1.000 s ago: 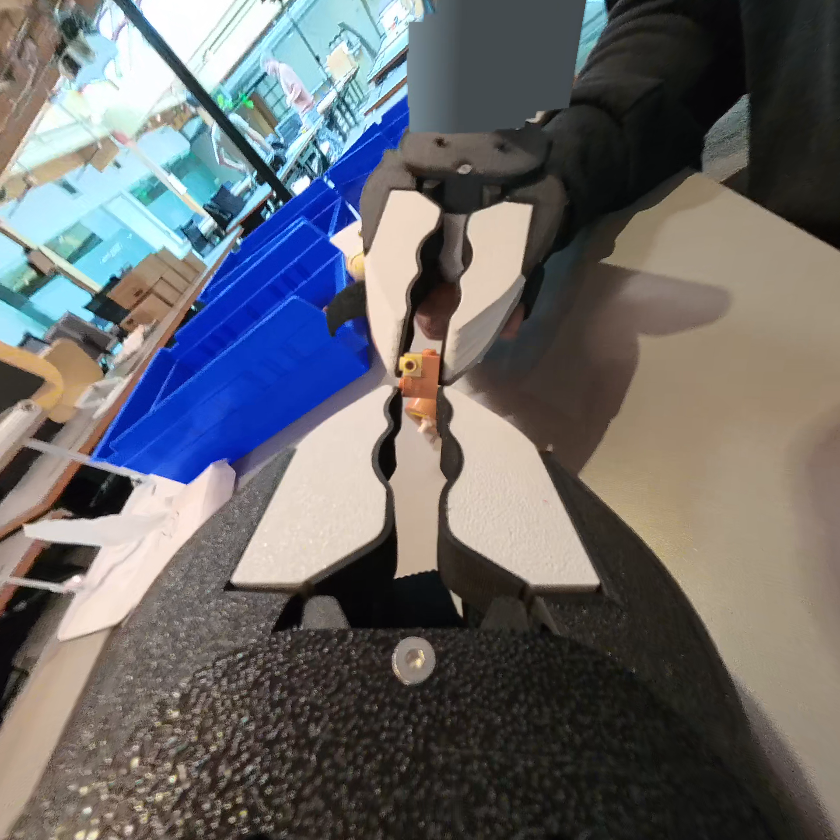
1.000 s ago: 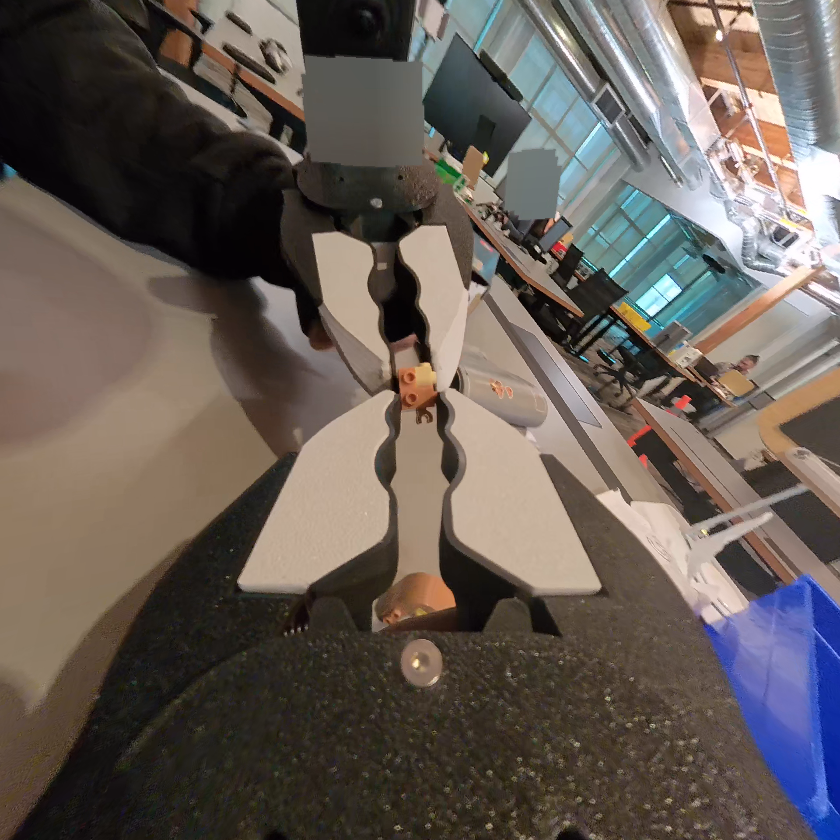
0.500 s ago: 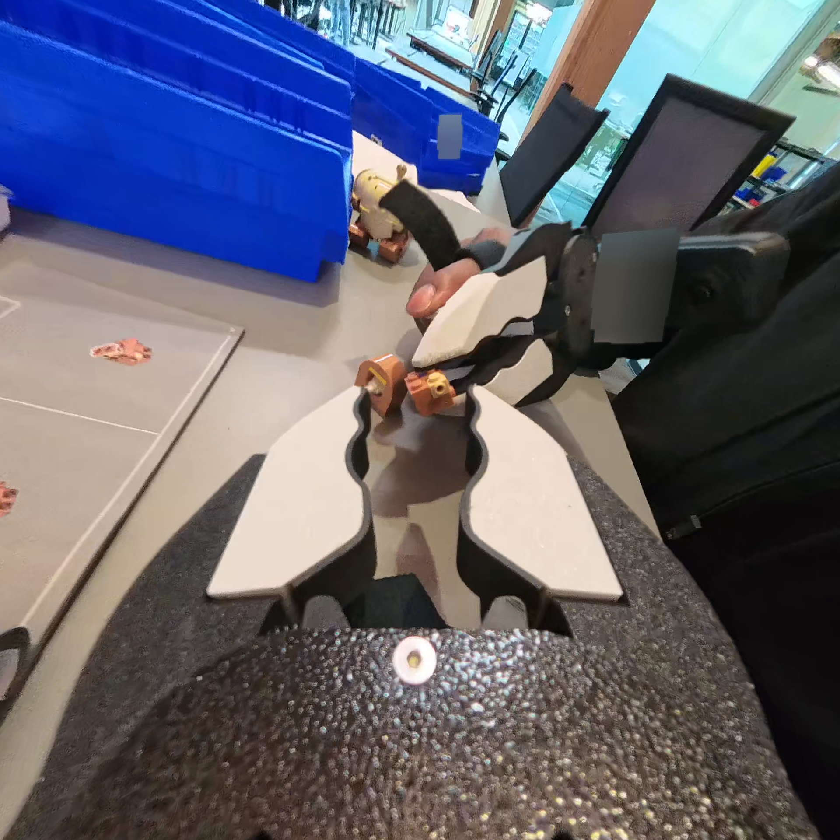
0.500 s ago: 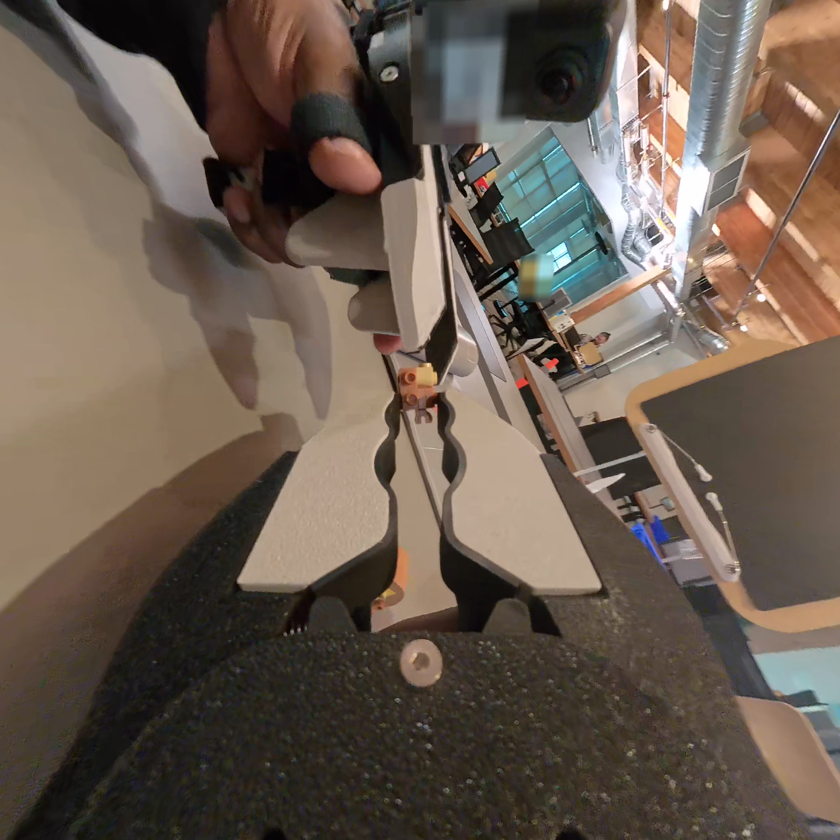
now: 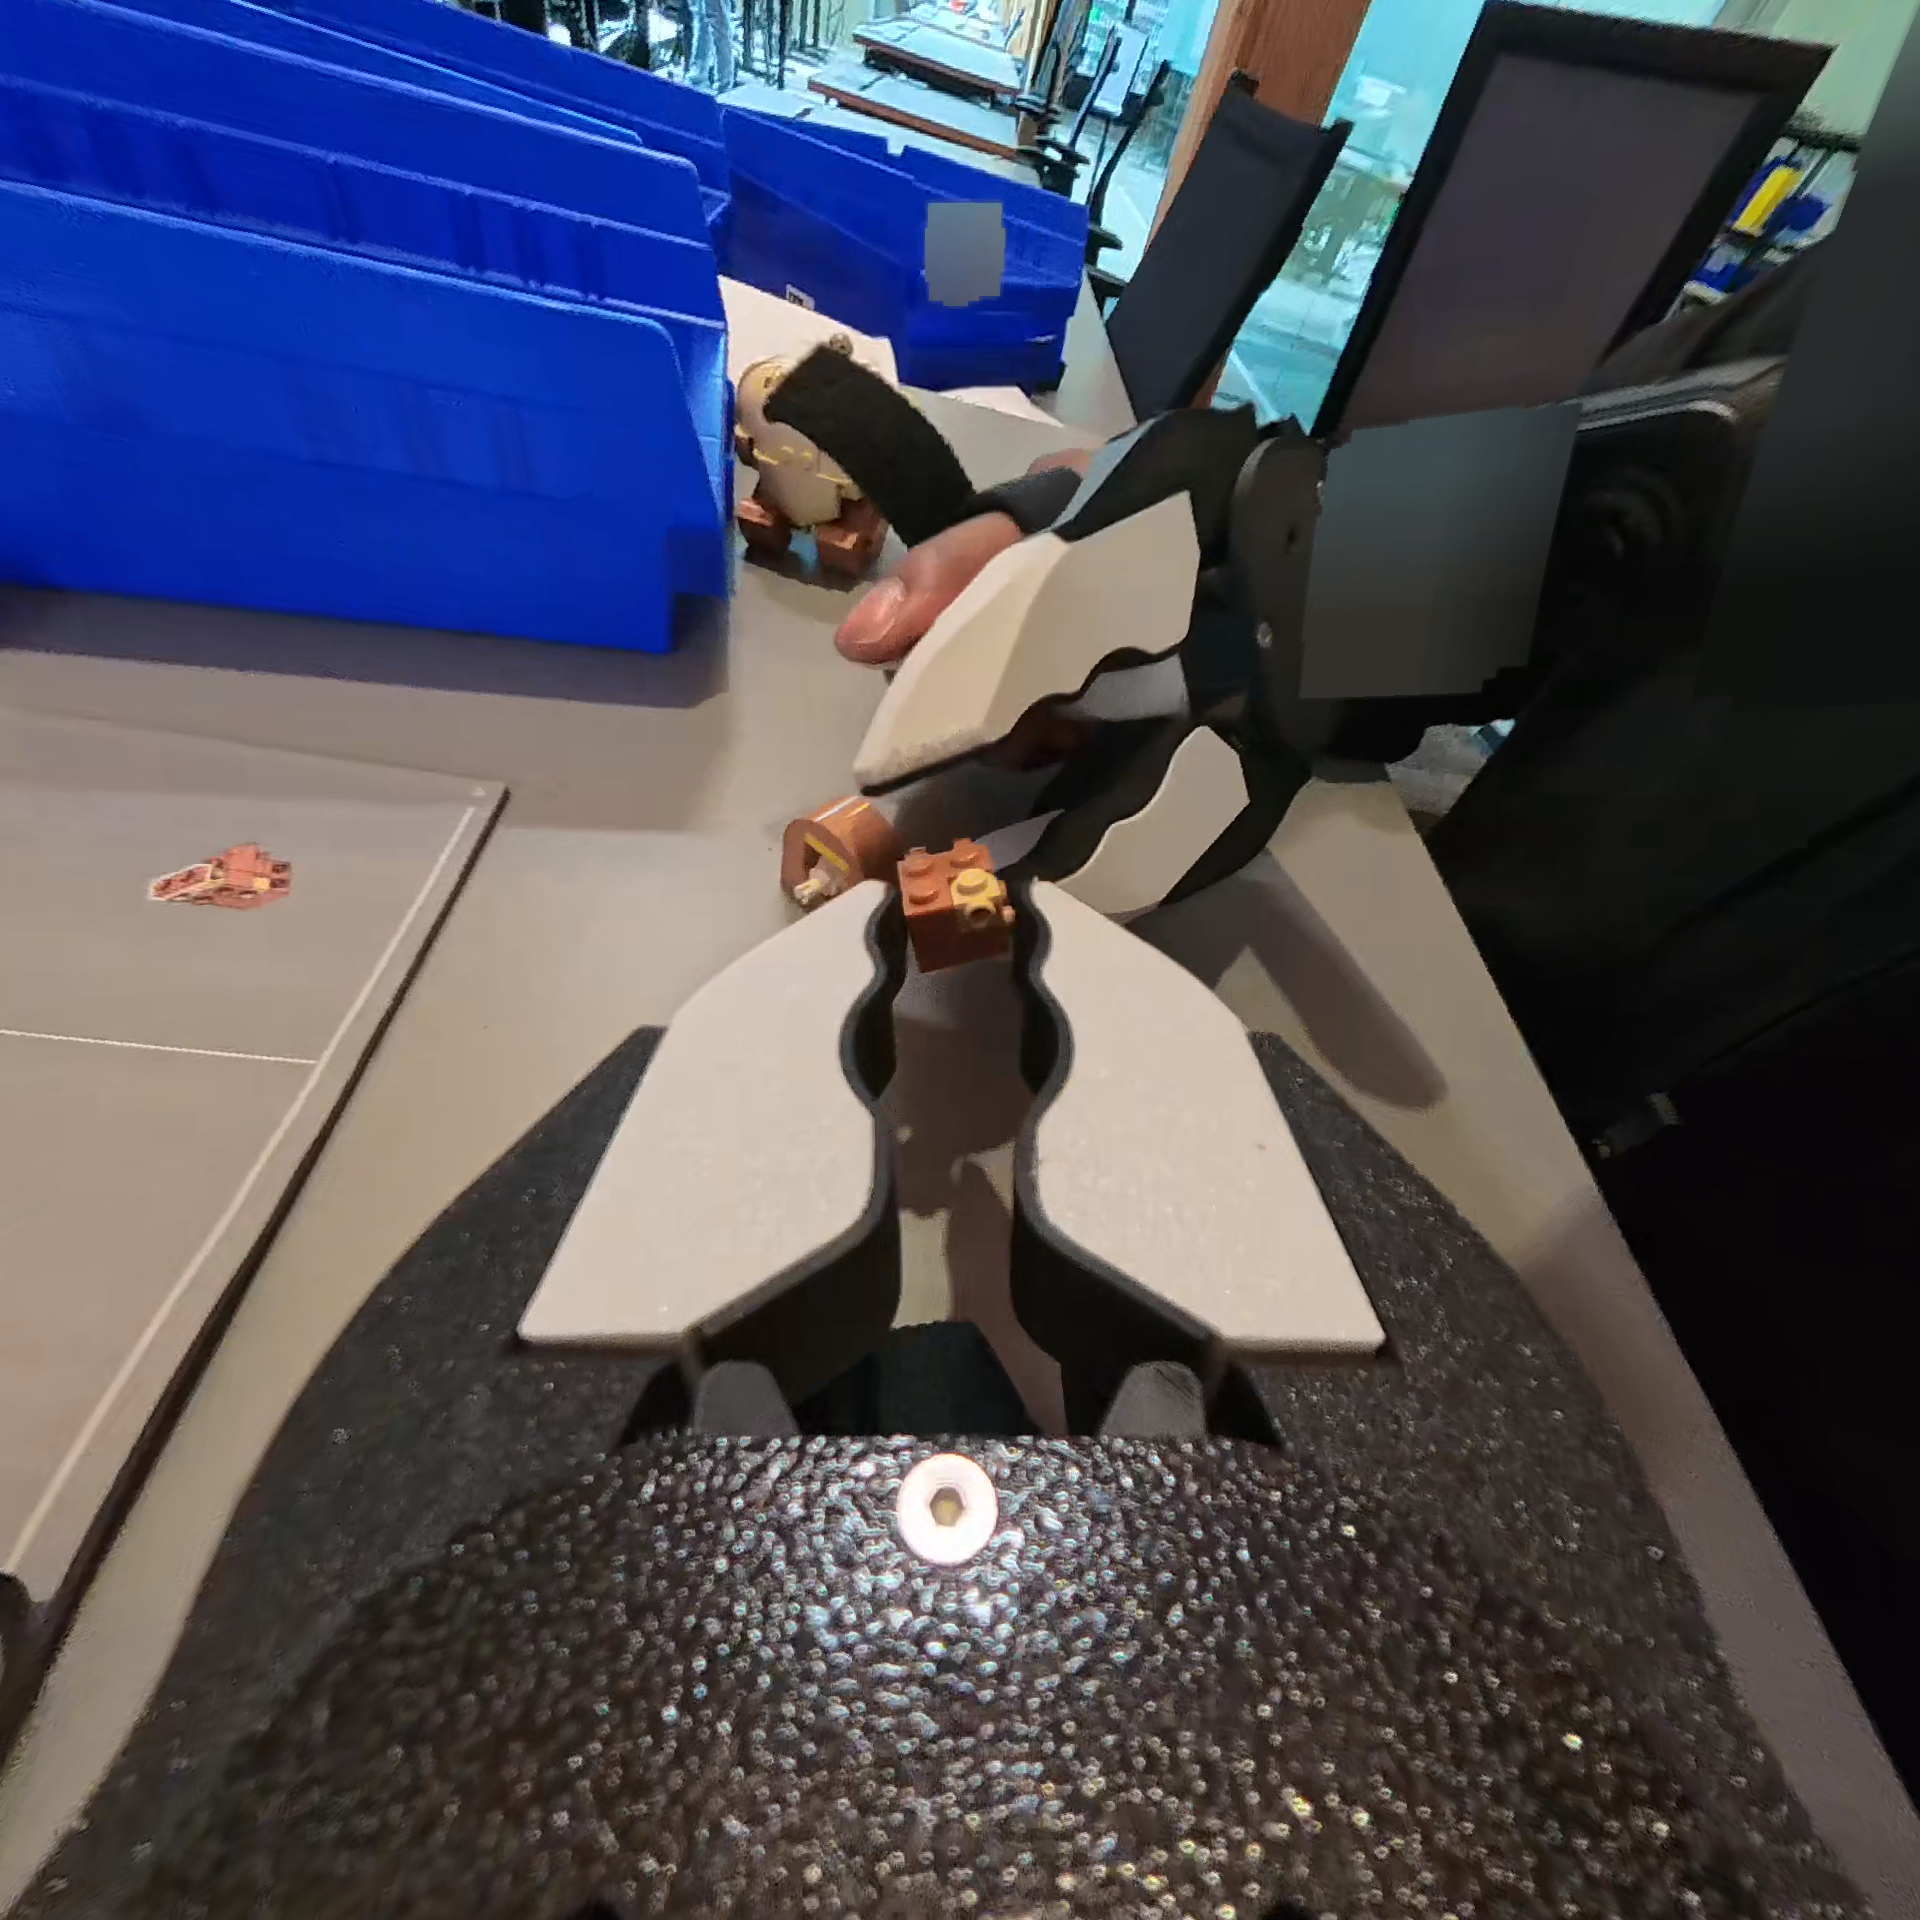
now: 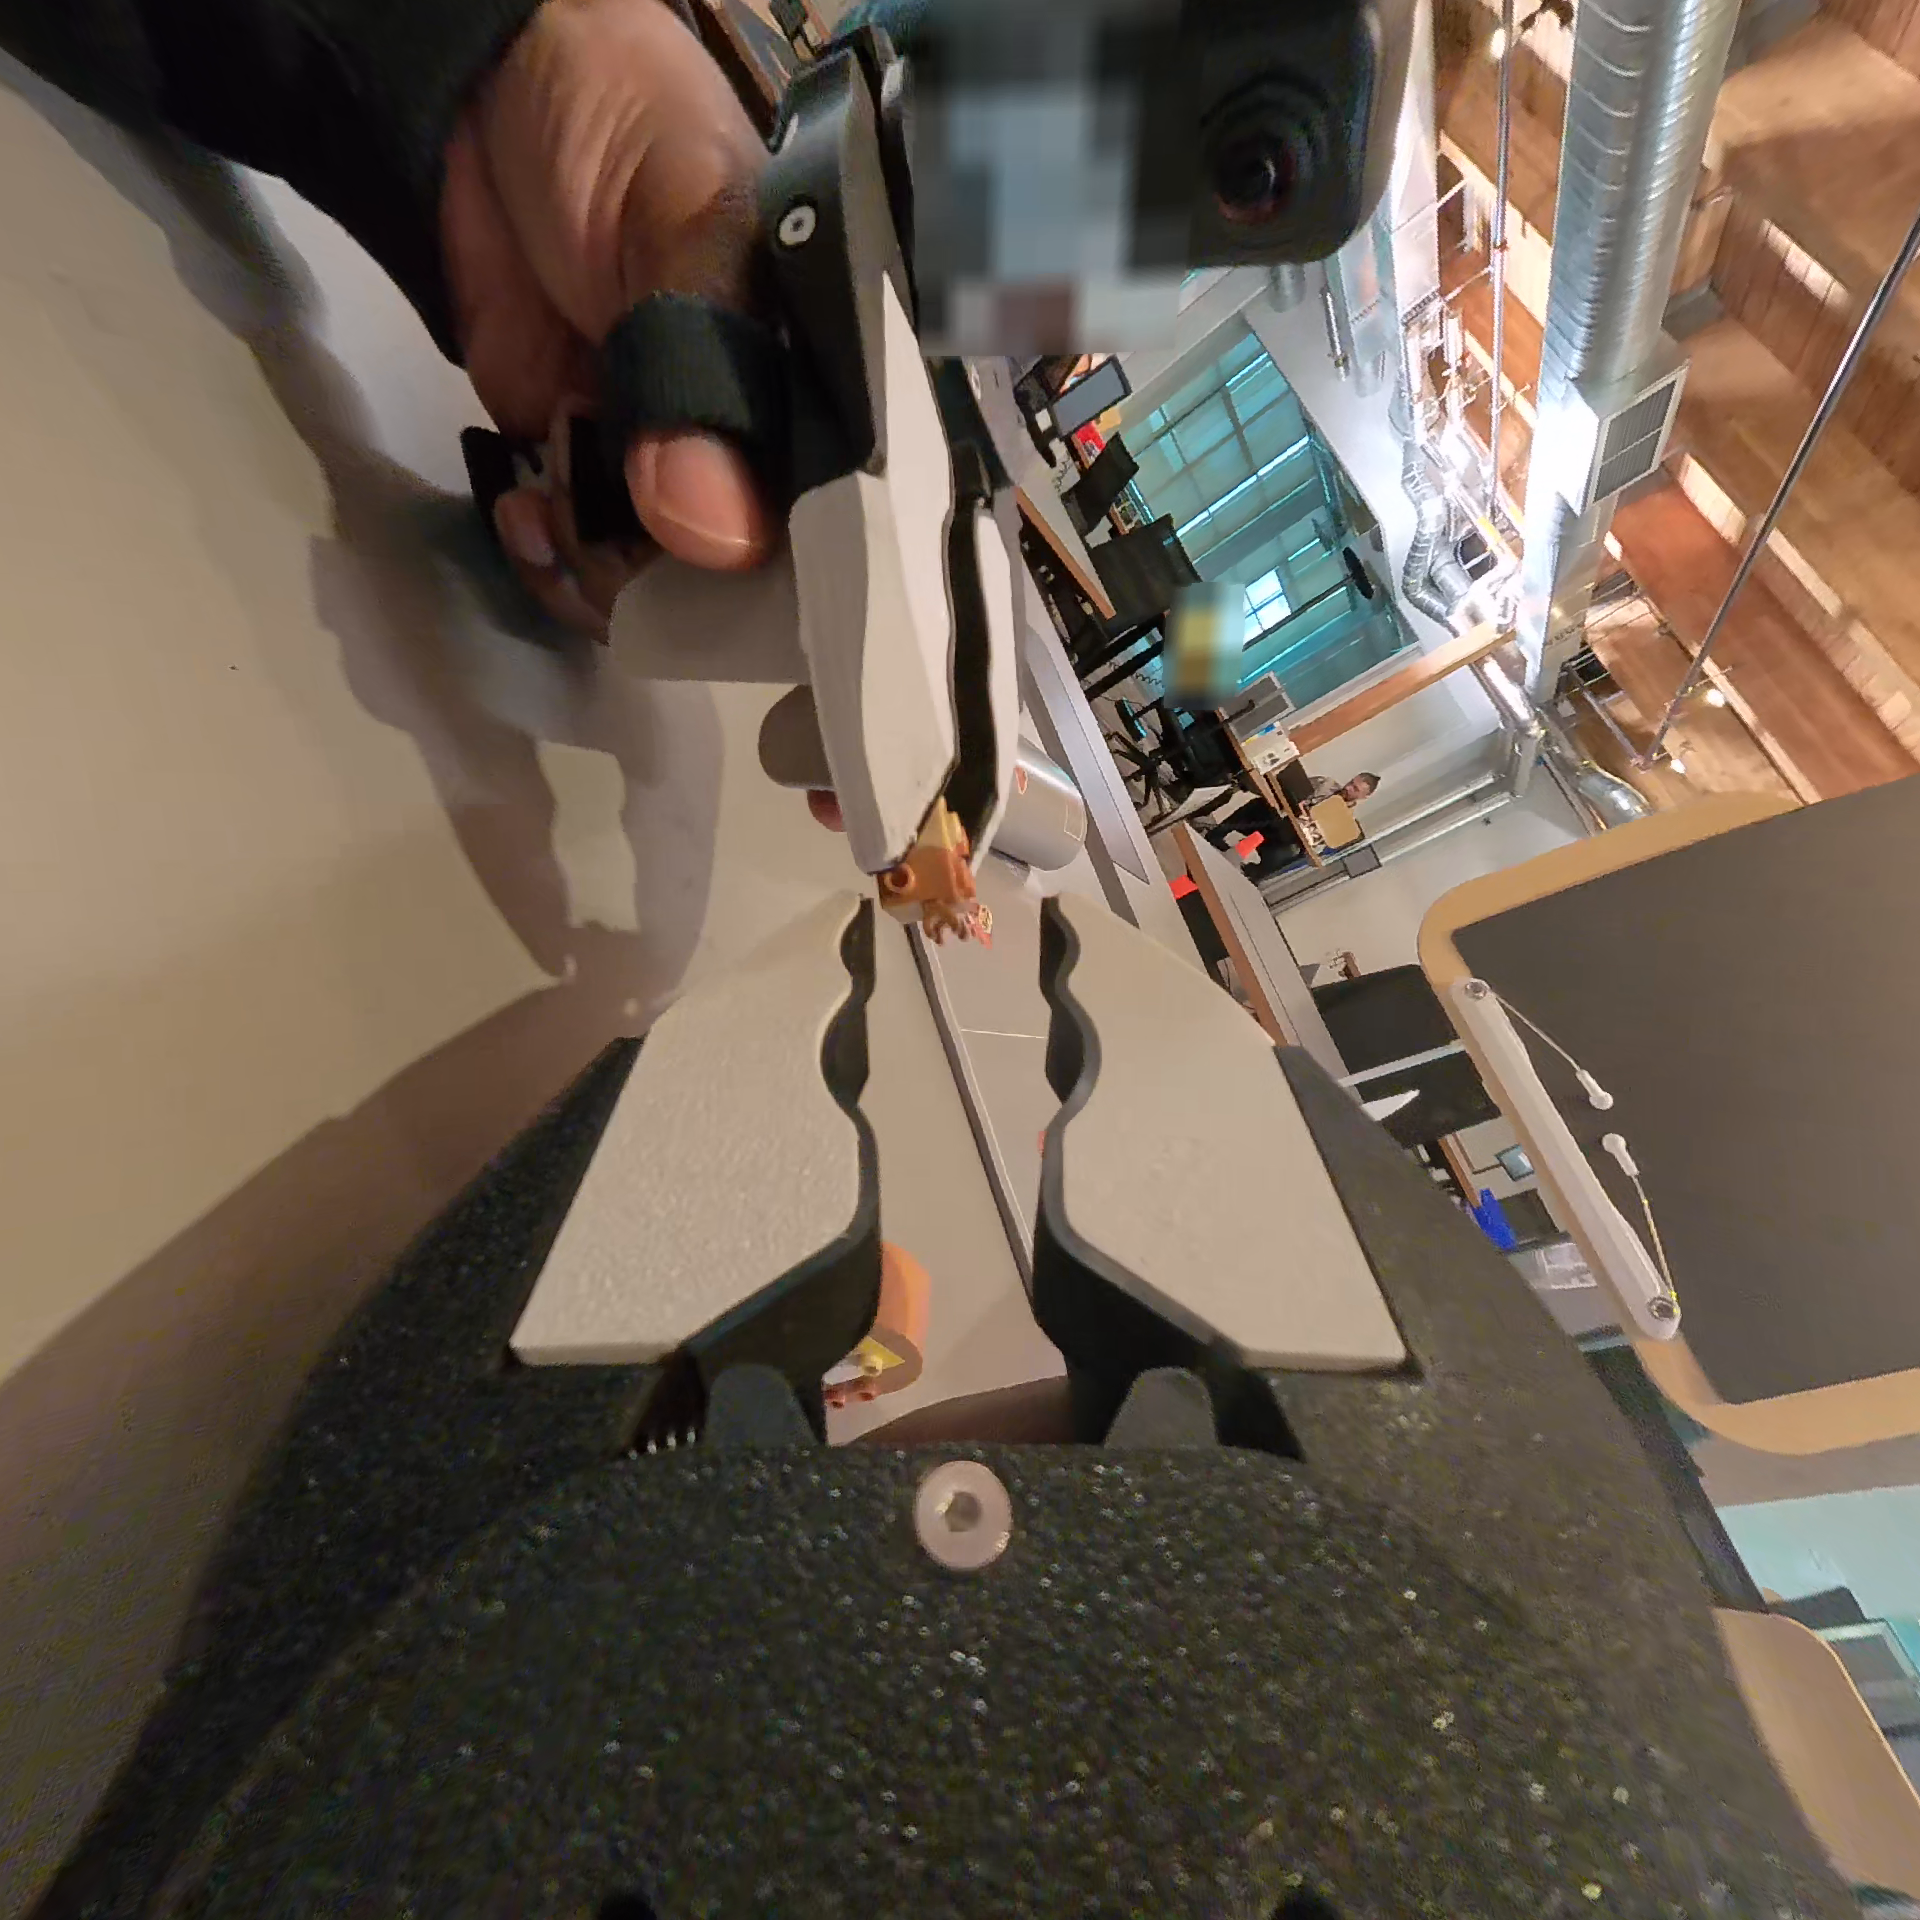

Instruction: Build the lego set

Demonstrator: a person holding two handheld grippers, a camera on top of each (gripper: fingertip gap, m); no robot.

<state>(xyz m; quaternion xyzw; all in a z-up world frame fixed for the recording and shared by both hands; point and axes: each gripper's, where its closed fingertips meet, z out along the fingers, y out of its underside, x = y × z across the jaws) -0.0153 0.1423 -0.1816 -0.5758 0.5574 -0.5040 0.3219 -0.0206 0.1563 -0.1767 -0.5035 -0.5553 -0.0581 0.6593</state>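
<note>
Where the left gripper (image 5: 954,914) is clamped, a small reddish-brown studded plastic brick (image 5: 951,912) with a tan stud is held; the right gripper (image 6: 951,914) is spread, its grasp bare.

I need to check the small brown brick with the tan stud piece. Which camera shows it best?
The left wrist view: the brown brick sits sharp between the left tool's fingertips, studs and tan piece visible. The right wrist view shows it only partly, blurred, clamped at the left tool's tips and mostly covered by them.
</note>
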